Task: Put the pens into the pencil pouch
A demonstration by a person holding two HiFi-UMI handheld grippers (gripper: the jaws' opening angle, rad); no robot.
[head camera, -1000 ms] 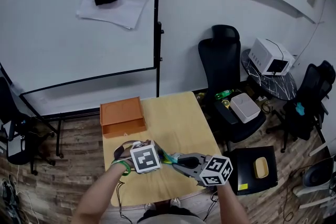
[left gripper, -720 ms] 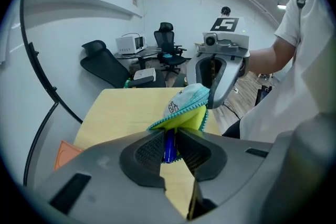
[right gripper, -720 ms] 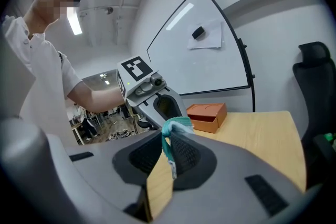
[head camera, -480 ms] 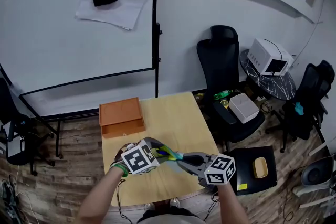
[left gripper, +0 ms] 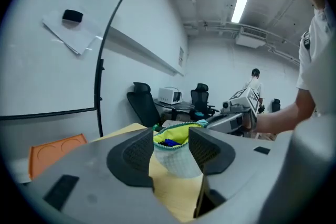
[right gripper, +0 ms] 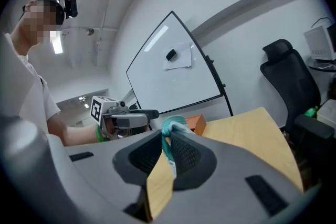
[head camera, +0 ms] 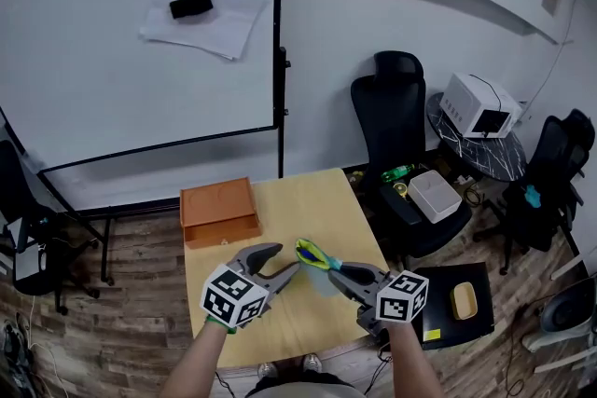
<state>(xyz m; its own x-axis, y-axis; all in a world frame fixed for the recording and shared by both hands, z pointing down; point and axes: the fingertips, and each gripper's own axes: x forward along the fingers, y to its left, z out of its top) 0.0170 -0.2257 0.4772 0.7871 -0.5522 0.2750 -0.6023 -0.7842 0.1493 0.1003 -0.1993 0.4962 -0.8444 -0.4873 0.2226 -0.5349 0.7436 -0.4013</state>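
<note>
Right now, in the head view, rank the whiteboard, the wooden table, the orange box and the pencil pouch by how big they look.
1. whiteboard, by far the largest
2. wooden table
3. orange box
4. pencil pouch, the smallest, even though it is held above the table, nearer the camera

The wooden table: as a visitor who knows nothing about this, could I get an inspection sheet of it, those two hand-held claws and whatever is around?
Surface: wooden table, pale top.
Job's things: pencil pouch hangs by its rim, mouth open; something blue inside, likely a pen.
Clutter: orange box at the far left corner.
Grippers: right gripper shut on the pouch's rim; left gripper open, close beside the pouch.
Cables: thin lead on the wall at right.
Surroundings: whiteboard, black chair.
</note>
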